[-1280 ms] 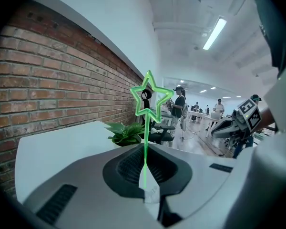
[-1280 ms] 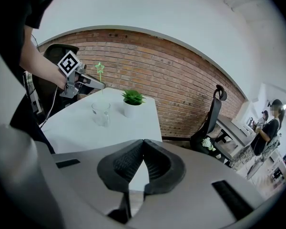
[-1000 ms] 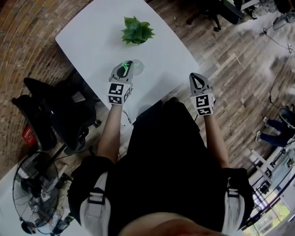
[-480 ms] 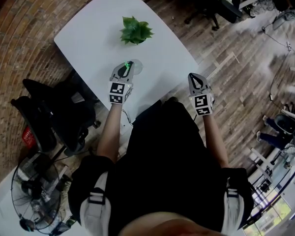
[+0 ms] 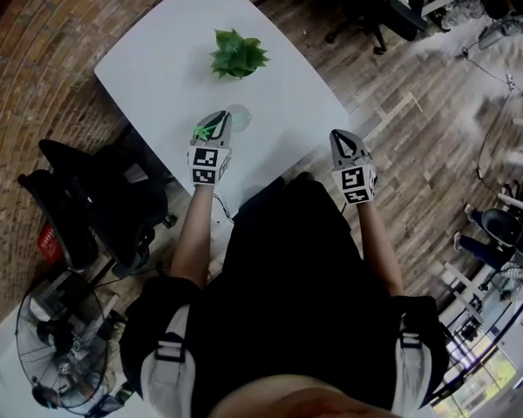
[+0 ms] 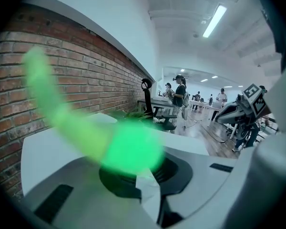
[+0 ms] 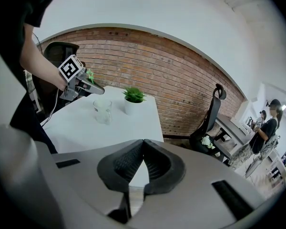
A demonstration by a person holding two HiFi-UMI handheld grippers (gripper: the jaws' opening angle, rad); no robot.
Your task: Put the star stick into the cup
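My left gripper (image 5: 216, 120) is shut on the green star stick (image 5: 204, 130), just left of the clear glass cup (image 5: 241, 117) on the white table (image 5: 157, 50). In the left gripper view the stick (image 6: 128, 149) is a blurred green shape pinched at the jaw tips (image 6: 145, 173), slanting up to the left. From the right gripper view, the left gripper (image 7: 83, 86) hovers up and left of the cup (image 7: 103, 111), with the stick (image 7: 90, 74) above the rim. My right gripper (image 5: 340, 138) is shut and empty, off the table's near right edge (image 7: 143, 144).
A small potted green plant (image 5: 237, 55) stands on the table beyond the cup, also visible in the right gripper view (image 7: 133, 98). Black office chairs (image 5: 96, 198) crowd the table's left side. A brick wall (image 7: 171, 80) runs behind the table. People stand far off (image 6: 180, 92).
The left gripper has shifted slightly left and tilted a little, carrying the green stick with it. The right gripper has stayed in place.
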